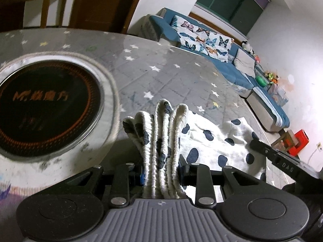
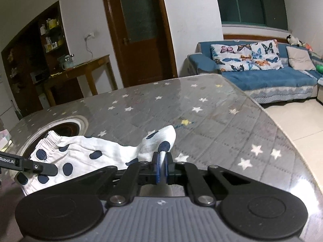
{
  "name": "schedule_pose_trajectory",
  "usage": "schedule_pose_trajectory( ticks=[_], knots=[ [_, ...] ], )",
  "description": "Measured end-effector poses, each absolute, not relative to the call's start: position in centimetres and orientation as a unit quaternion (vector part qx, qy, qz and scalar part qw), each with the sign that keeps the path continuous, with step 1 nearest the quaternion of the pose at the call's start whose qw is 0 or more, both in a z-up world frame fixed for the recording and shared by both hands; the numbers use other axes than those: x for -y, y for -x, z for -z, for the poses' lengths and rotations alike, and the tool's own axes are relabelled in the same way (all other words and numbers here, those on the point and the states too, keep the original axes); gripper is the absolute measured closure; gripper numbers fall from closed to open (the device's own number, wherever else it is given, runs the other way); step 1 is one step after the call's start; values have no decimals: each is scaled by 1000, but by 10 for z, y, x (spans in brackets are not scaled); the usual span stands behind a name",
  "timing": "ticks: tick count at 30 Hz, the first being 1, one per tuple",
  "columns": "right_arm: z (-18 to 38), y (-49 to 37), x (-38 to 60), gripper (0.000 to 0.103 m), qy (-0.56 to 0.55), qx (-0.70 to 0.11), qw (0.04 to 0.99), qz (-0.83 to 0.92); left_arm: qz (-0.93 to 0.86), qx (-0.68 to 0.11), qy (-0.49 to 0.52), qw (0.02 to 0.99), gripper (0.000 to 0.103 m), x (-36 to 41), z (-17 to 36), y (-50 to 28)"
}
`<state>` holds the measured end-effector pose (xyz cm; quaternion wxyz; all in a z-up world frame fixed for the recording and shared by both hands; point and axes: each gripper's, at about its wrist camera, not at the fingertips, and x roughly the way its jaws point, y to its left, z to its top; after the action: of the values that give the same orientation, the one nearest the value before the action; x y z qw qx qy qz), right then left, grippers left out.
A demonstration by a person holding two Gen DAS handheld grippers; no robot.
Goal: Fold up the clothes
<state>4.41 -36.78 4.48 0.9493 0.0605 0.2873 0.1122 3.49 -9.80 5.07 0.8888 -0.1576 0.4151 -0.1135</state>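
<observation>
the white garment with navy dots lies half on the star-patterned bench and half lifted, stretched between the two tools, which looks like the setup for bringing one end over the other in a fold. in the left wrist view the left gripper sits at the bottom centre of the frame with its jaws part way apart, pressed on a thick bunch of the gathered elastic waistband, whose ribbed folds stand up between them; bunching the band that way likely keeps the whole top edge under control at once. in the right wrist view the right gripper is low in the middle of the frame, its jaws closed nearly flat on a thin corner of the cloth, probably a leg hem, with the fabric peaking up just above the blue pads. the rest of the garment trails toward the lower left of that frame, partly over the round dark cooktop set into the bench.
</observation>
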Motion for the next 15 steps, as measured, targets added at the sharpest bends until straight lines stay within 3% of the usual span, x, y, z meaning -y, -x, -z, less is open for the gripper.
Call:
schedule_pose_trajectory(
  ticks=[15],
  knots=[
    [-67,-80,389,99,-24,-262,962,-71,134,-410,128,893,72,143,-60,-83]
  ],
)
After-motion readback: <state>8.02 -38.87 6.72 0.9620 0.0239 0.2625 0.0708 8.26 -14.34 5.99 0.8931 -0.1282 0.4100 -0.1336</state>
